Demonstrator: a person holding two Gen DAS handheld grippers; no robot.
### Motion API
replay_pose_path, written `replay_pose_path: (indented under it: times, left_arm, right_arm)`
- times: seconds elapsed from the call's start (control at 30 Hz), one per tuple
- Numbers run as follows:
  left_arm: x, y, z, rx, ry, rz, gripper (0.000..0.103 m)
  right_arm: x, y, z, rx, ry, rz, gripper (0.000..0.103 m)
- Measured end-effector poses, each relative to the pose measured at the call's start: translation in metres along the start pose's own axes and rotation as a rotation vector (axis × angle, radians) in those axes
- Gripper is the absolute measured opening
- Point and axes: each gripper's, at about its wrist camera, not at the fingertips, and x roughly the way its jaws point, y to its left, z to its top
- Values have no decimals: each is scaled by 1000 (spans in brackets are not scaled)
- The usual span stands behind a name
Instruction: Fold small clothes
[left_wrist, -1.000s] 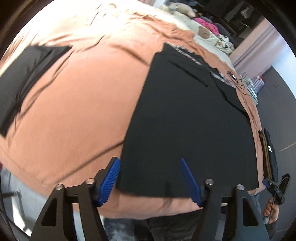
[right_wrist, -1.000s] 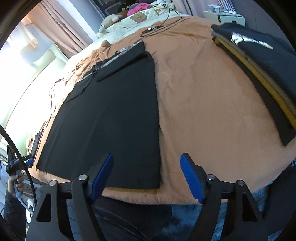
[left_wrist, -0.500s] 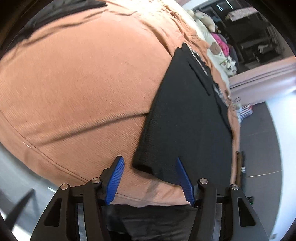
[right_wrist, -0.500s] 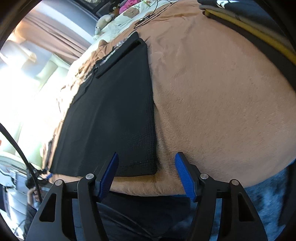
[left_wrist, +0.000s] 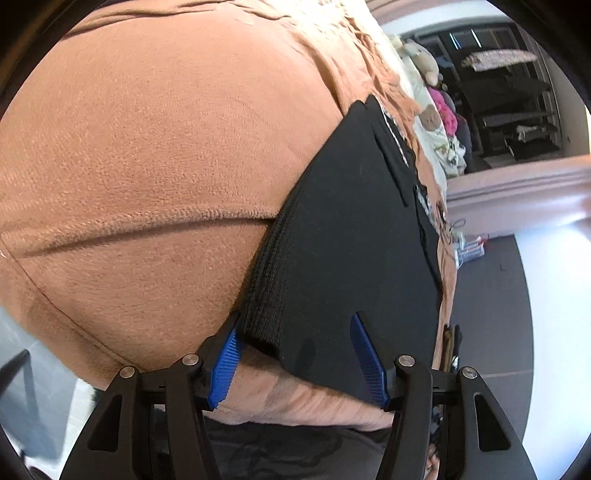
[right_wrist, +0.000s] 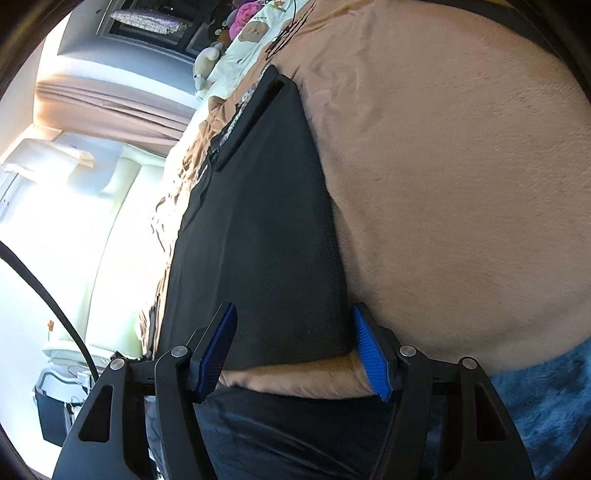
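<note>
Black garment (left_wrist: 354, 236) lies flat on the tan blanket (left_wrist: 155, 155), its near edge at the bed's edge. Left gripper (left_wrist: 295, 354) and right gripper (right_wrist: 293, 347) each straddle a near corner, fingers apart, not pinching; the right's jaws have just been closing.

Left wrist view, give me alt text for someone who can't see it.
The left tool, its blue-padded jaws open, straddles the near corner of a flat black garment lying on a bed covered by a rust-orange blanket. Beyond the garment, plush toys sit at the head of the bed, with dark shelving behind.
</note>
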Motion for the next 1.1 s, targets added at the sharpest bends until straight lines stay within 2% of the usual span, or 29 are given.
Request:
replay_pose_path:
  times: [0.07,0.1,0.27,0.33,0.37,0.4,0.43,0.47,0.5,0.7,0.77,0.93,1.1]
  left_arm:
    - [0,1,-1,-30,-11,-17,60]
    - [1,2,-2,-41,-16,-20,59]
    - [2,6,-5,-94,-42,-45,59]
    - [1,8,-4,-100,-58,-38,55]
    - [0,9,-3,-101,-68,-27,49]
    - [-1,10,-2,-100,-80,-15,41]
    - [-3,12,0,-102,-97,1,36]
    - [-5,13,1,-105,-117,22,23]
    - [-8,15,2,-108,-131,36,16]
    - [-10,18,3,-105,-123,20,6]
    - [-16,16,2,-101,-141,11,6]
    - [-34,0,-1,-87,-183,-33,5]
    - [-56,-18,-9,-71,-222,-76,4]
  right_arm:
    - [4,-1,0,15,-7,25,56]
    - [6,-2,-2,23,-1,40,47]
    - [22,-6,-2,42,-13,40,42]
    - [24,-9,0,57,-21,31,36]
    - [24,-8,-1,58,-25,24,34]
    - [24,-7,-1,60,-32,8,25]
    - [24,-6,-1,61,-38,-6,11]
    - [23,-7,-2,64,-49,-19,6]
    - [22,-8,-2,69,-58,-21,4]
    - [9,-3,-6,85,-90,-15,2]
    - [-3,-2,-8,94,-113,23,2]
    - [-26,10,-12,81,-158,14,2]
    - [-47,25,-15,48,-209,44,2]
